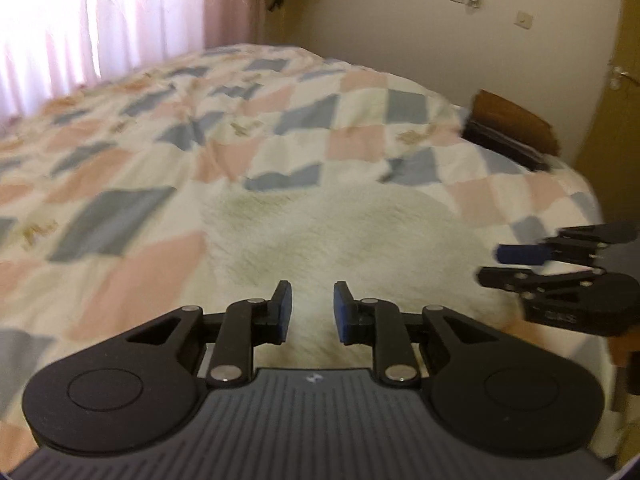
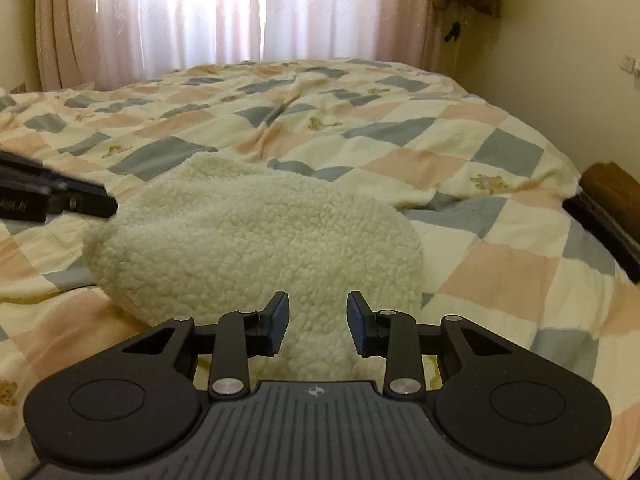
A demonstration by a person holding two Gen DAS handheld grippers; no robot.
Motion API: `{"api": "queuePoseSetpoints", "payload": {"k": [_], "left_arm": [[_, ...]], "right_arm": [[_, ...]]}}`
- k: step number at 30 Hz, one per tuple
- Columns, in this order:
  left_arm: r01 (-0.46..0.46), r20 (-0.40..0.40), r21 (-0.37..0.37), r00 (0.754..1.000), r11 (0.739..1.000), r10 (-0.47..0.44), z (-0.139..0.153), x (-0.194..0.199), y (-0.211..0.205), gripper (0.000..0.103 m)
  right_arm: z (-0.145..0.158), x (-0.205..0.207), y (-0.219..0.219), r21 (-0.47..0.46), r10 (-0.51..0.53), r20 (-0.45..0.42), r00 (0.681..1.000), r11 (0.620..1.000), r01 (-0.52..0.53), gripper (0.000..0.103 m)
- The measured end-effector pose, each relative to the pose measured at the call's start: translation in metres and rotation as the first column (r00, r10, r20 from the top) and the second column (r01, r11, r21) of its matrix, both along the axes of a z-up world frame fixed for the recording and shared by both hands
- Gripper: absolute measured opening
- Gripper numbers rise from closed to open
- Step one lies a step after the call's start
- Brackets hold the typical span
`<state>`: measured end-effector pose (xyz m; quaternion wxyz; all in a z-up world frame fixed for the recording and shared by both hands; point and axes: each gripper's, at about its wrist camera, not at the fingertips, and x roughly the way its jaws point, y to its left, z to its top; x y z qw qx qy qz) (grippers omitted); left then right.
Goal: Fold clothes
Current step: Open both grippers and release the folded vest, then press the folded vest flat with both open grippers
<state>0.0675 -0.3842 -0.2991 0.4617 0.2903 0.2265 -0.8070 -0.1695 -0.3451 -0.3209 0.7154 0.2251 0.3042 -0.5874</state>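
On the left, the left tongs point(image 1: 312, 308) hang low over the near part of a cream fleece garment point(image 2: 256, 240), their blue-padded fingers spread apart with nothing between them. The left wrist view is blurred, so little more can be read from it than pale pile under the fingers. In the right wrist view these tongs point(image 2: 80, 200) come in from the left edge with their tip at the garment's far left rim; whether it touches the fleece I cannot tell.

The garment lies in the middle of the near side of the bed point(image 2: 500, 160), on a quilt checked in pink, blue and cream. It sits as a thick, rounded bundle with a plump edge on the right, which looks like doubled layers and not a single flat sheet. No sleeve, collar or hem can be picked out.

To the right, the right tongs point(image 2: 318, 322) hover at the bundle's near edge, likewise released and empty. A dark wooden bed frame point(image 2: 612, 196) shows at the far right.

As a judgement, this fits either a garment gathered and awaiting further folds or one already folded and just let go. Any further grip would need both tongs to pinch the thick pile deeply and evenly, since the fleece is bulky and springy.
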Motion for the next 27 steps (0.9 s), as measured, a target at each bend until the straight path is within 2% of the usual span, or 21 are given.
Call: {"api": "queuePoseSetpoints", "payload": {"k": [3,5,8,10,13,15,17,18,20,22,23,24,25,27], "left_arm": [[-0.005,0.073,0.048,0.997,0.999,0.002,-0.026,-0.010,-0.002,0.019],[-0.021,0.086,0.050,0.996,0.999,0.017,-0.039,-0.012,-0.008,0.019],[-0.010,0.116,0.059,0.993,0.998,0.003,-0.042,-0.019,-0.019,0.019],[0.017,0.114,0.052,0.993,0.998,-0.023,-0.027,-0.018,-0.020,0.019],[0.022,0.042,0.054,0.999,0.998,-0.024,0.003,-0.005,-0.027,0.022],[-0.009,0.004,0.056,1.000,0.998,0.009,0.014,0.003,-0.041,0.032],[-0.067,-0.042,0.086,0.997,0.994,0.071,0.012,0.012,-0.068,0.033],[-0.104,-0.058,0.127,0.992,0.986,0.112,0.005,0.017,-0.083,0.033],[-0.174,-0.085,0.211,0.977,0.962,0.195,-0.011,0.025,-0.113,0.034],[-0.224,-0.120,0.306,0.955,0.925,0.271,-0.029,0.033,-0.130,0.034],[-0.239,-0.136,0.344,0.944,0.908,0.300,-0.036,0.037,-0.136,0.034],[-0.251,-0.149,0.377,0.934,0.892,0.325,-0.043,0.040,-0.141,0.033],[-0.257,-0.144,0.377,0.933,0.890,0.330,-0.047,0.039,-0.141,0.032],[-0.261,-0.122,0.362,0.938,0.895,0.324,-0.050,0.035,-0.142,0.032]], "right_arm": [[-0.018,0.005,-0.001,0.058,0.000,-0.024,1.000,0.998,0.001,0.033],[-0.036,0.006,-0.009,0.103,-0.010,-0.046,0.999,0.995,0.015,0.033],[-0.039,-0.003,-0.025,0.157,-0.042,0.018,0.999,0.987,0.038,0.034],[-0.025,-0.016,-0.030,0.160,-0.061,0.085,0.995,0.986,0.047,0.034],[-0.002,-0.039,-0.039,0.156,-0.101,0.195,0.976,0.985,0.071,0.037],[0.001,-0.060,-0.055,0.152,-0.165,0.243,0.956,0.980,0.130,0.045],[-0.002,-0.080,-0.075,0.163,-0.230,0.280,0.932,0.968,0.190,0.045],[-0.009,-0.089,-0.088,0.187,-0.263,0.307,0.915,0.959,0.212,0.046],[-0.027,-0.106,-0.113,0.272,-0.344,0.379,0.859,0.929,0.252,0.046],[-0.041,-0.117,-0.126,0.341,-0.400,0.450,0.798,0.903,0.261,0.046],[-0.044,-0.121,-0.129,0.359,-0.416,0.481,0.772,0.896,0.260,0.042],[-0.045,-0.123,-0.130,0.362,-0.419,0.503,0.756,0.896,0.256,0.021],[-0.042,-0.122,-0.130,0.340,-0.408,0.506,0.760,0.904,0.258,0.016],[-0.032,-0.111,-0.130,0.252,-0.341,0.473,0.812,0.936,0.246,0.012]]}}
